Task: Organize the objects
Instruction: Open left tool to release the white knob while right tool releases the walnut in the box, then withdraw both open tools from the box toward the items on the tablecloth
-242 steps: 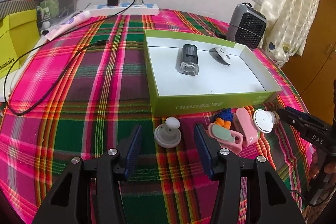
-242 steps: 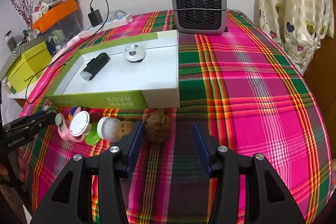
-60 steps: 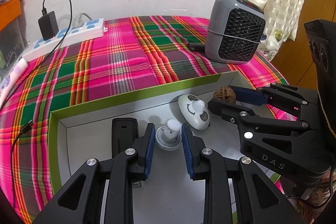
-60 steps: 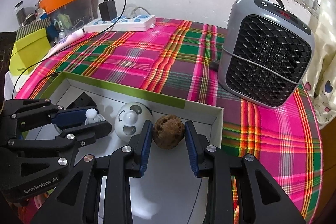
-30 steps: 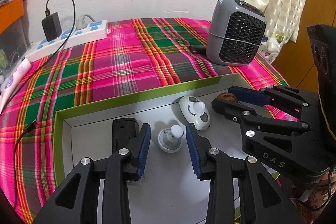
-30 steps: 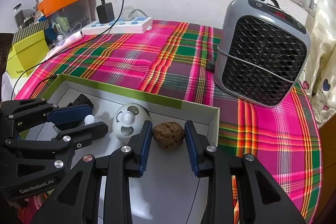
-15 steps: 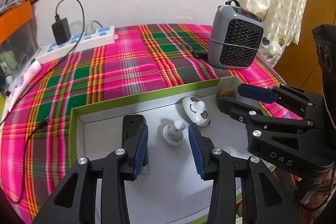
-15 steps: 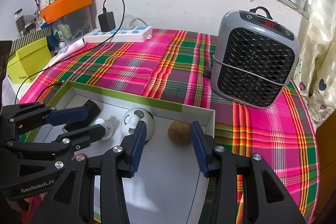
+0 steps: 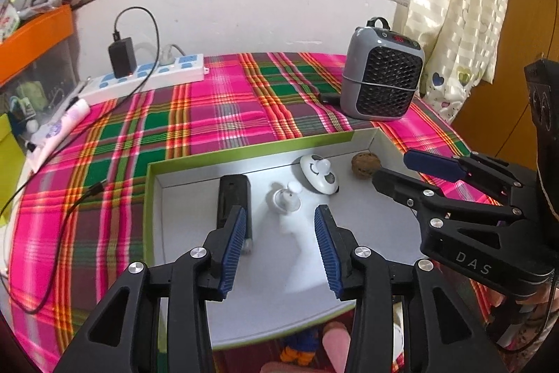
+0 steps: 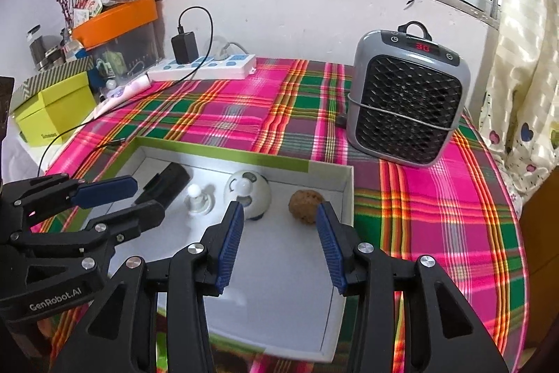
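Plaid cloth (image 9: 216, 114) covered the table under the green-edged tray (image 9: 244, 152). Inside it the white knob (image 9: 283, 198) and the walnut (image 10: 306, 201) sat in the far row — each just ahead of a gripper. Both the left gripper (image 9: 281, 247) and the right gripper (image 10: 279, 240) hung above the tray floor, jaws spread, holding nothing. Unsorted toys (image 9: 307, 343) lay below the near wall, behind the fingertips — a likely next reach.

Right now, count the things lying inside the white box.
4, in a row along the far wall: black case at the left, white knob, white round gadget, brown nut in the right corner. Grippers may hide more.
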`<state>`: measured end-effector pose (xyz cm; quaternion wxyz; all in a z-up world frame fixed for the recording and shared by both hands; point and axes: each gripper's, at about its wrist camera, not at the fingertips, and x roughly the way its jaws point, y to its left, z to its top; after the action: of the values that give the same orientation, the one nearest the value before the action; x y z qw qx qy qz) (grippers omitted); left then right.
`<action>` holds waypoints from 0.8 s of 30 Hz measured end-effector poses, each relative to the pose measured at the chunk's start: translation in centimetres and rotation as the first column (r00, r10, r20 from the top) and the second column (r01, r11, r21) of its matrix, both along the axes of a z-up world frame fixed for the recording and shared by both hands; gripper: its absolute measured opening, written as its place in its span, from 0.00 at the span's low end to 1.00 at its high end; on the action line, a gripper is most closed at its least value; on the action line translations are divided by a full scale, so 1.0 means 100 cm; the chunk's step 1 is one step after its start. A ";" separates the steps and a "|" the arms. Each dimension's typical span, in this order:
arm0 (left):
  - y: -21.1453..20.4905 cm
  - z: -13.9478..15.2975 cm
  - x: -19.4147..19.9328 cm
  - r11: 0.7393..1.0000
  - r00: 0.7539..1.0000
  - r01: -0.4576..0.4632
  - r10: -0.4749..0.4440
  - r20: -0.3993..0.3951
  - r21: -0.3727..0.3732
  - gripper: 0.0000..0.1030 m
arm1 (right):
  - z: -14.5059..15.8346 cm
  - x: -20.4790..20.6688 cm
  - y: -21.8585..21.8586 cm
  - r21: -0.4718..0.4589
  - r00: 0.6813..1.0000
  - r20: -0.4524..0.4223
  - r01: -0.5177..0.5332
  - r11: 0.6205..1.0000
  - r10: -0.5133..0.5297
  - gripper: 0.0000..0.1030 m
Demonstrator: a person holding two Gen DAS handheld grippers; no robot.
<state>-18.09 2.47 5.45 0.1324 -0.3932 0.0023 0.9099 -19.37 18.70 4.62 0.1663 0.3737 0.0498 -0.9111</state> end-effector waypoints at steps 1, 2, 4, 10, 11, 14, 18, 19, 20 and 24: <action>-0.001 0.001 0.004 1.000 1.000 -0.008 0.008 -0.004 -0.007 0.38 | 0.000 0.004 0.000 -0.004 1.000 -0.002 0.002 1.000 -0.002 0.44; -0.003 0.001 0.006 1.000 1.000 -0.012 0.012 -0.007 -0.011 0.38 | 0.000 0.006 0.000 -0.007 1.000 -0.002 0.003 1.000 -0.003 0.44; -0.006 0.003 0.012 1.000 1.000 -0.018 0.018 -0.011 -0.009 0.38 | 0.000 0.011 -0.001 -0.011 1.000 -0.001 0.002 1.000 -0.002 0.44; -0.011 0.006 0.026 0.999 0.999 -0.035 0.035 -0.030 -0.017 0.39 | 0.001 0.024 0.000 -0.026 1.000 -0.005 0.010 1.000 -0.010 0.44; -0.012 0.007 0.028 0.999 0.999 -0.038 0.037 -0.030 -0.015 0.39 | 0.002 0.027 0.001 -0.027 1.000 -0.008 0.013 1.000 -0.013 0.44; -0.015 0.007 0.036 0.999 0.999 -0.043 0.043 -0.034 -0.009 0.39 | 0.003 0.033 0.002 -0.032 1.000 -0.008 0.018 0.999 -0.018 0.44; -0.021 0.006 0.046 0.998 0.998 -0.055 0.055 -0.040 -0.009 0.39 | 0.003 0.045 0.005 -0.031 1.000 -0.017 0.024 0.999 -0.024 0.44; -0.023 0.005 0.049 0.998 0.997 -0.061 0.060 -0.039 -0.008 0.39 | 0.003 0.048 0.006 -0.032 0.999 -0.018 0.027 0.999 -0.028 0.44; -0.026 0.004 0.051 0.998 0.997 -0.064 0.064 -0.038 -0.005 0.39 | 0.002 0.051 0.007 -0.034 0.999 -0.017 0.029 0.999 -0.030 0.43; -0.037 0.001 0.060 0.996 0.996 -0.087 0.088 -0.028 0.016 0.39 | 0.000 0.062 0.012 -0.040 0.999 -0.015 0.036 0.999 -0.036 0.43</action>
<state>-12.12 -1.19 5.51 0.0953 -0.3789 -0.0197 0.9203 -13.17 19.93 4.65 0.1568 0.3641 0.0263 -0.9177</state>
